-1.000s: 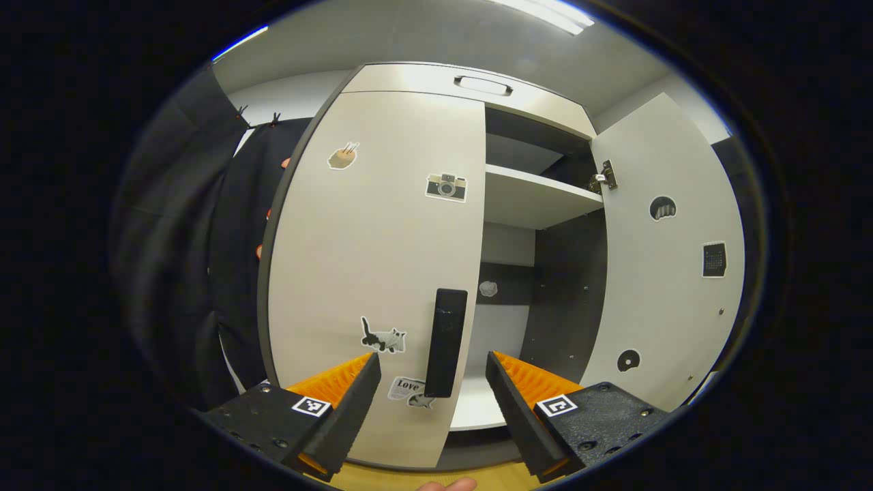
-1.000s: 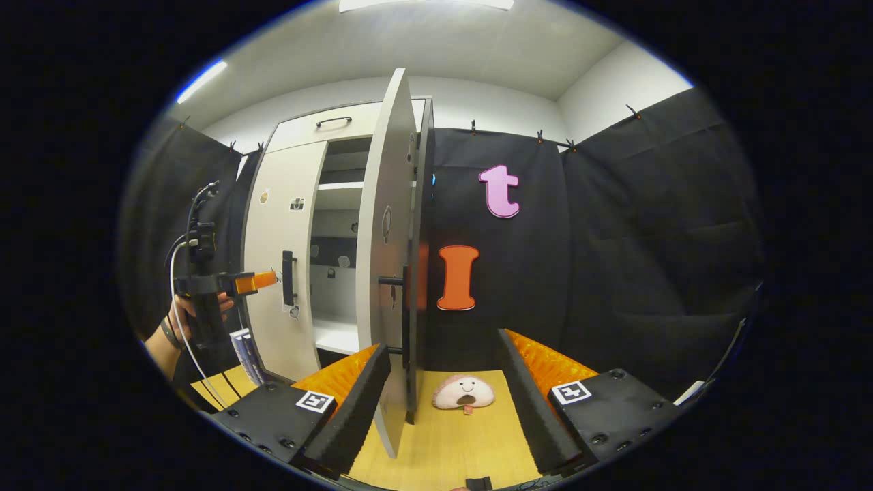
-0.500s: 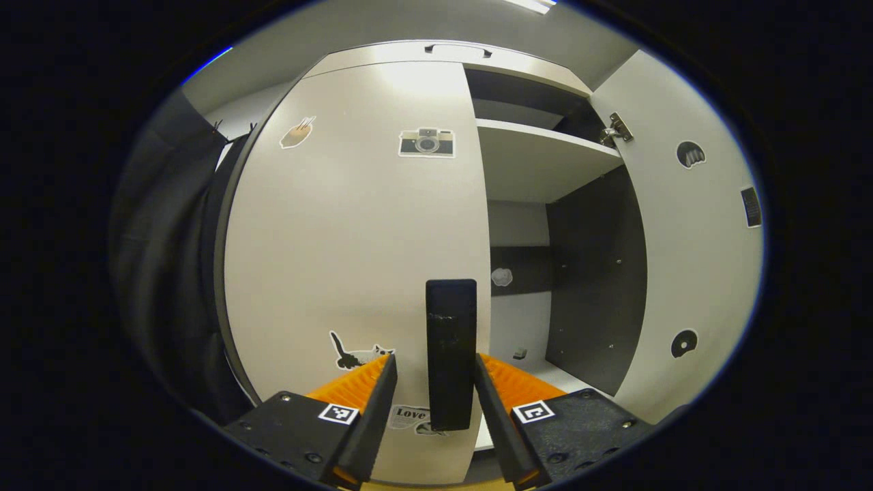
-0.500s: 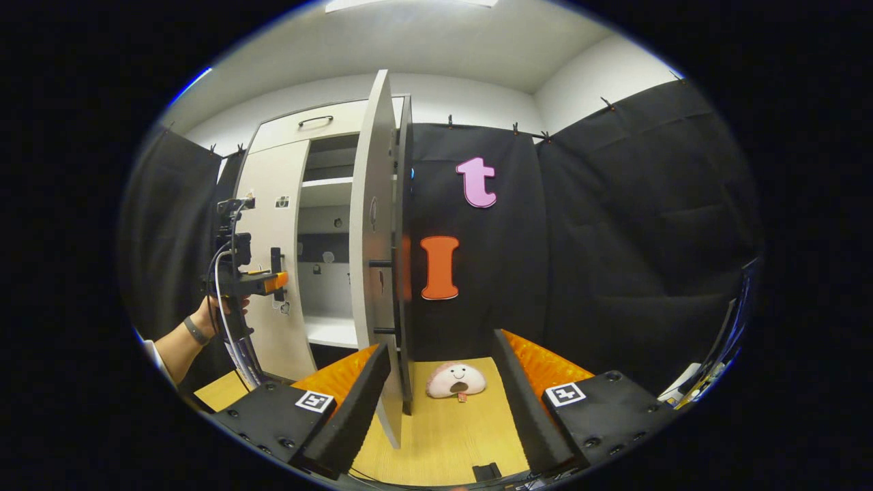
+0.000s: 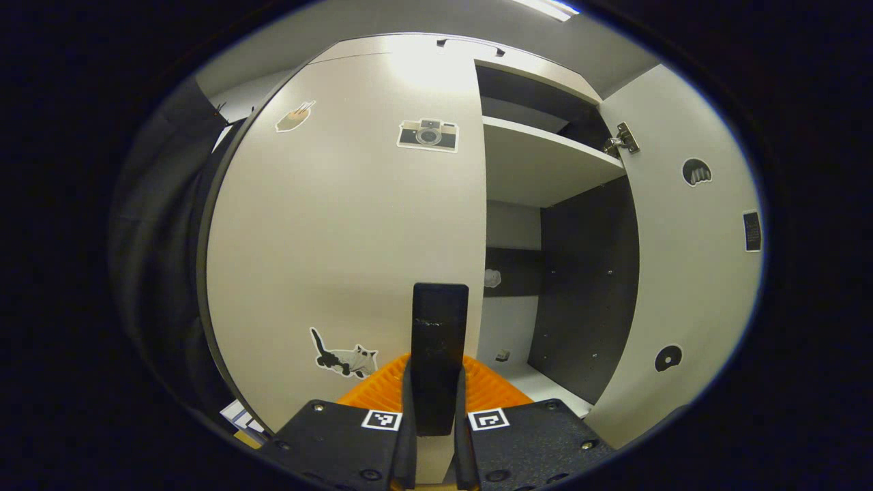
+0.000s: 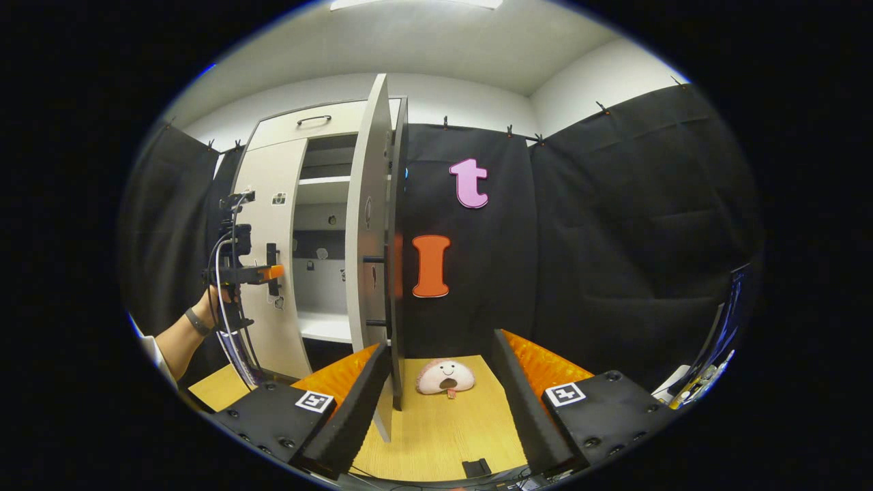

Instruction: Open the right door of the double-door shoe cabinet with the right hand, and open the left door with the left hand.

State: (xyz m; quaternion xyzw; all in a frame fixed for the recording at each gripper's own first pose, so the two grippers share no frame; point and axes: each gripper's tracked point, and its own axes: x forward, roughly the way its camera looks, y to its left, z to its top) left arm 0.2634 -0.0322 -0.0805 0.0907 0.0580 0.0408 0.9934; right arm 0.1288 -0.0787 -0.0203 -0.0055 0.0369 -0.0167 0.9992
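The pale shoe cabinet's left door stands closed, with stickers on its face. Its black vertical handle sits between my left gripper's jaws, which are shut on it. The right door is swung wide open, baring a shelf and a dark interior. In the right gripper view that right door is edge-on, just left of my right gripper, which hangs open and apart from it, holding nothing. Farther left a hand holds the left gripper against the left door.
A pink plush toy lies on the wooden floor beyond the right gripper. A small black object lies near the floor's front edge. Books stand by the cabinet's lower left. Black cloth walls enclose the booth.
My left gripper moved in on the left door's handle and closed from open to shut on it. The right gripper stayed open, its view drifting slightly; the right door remains open.
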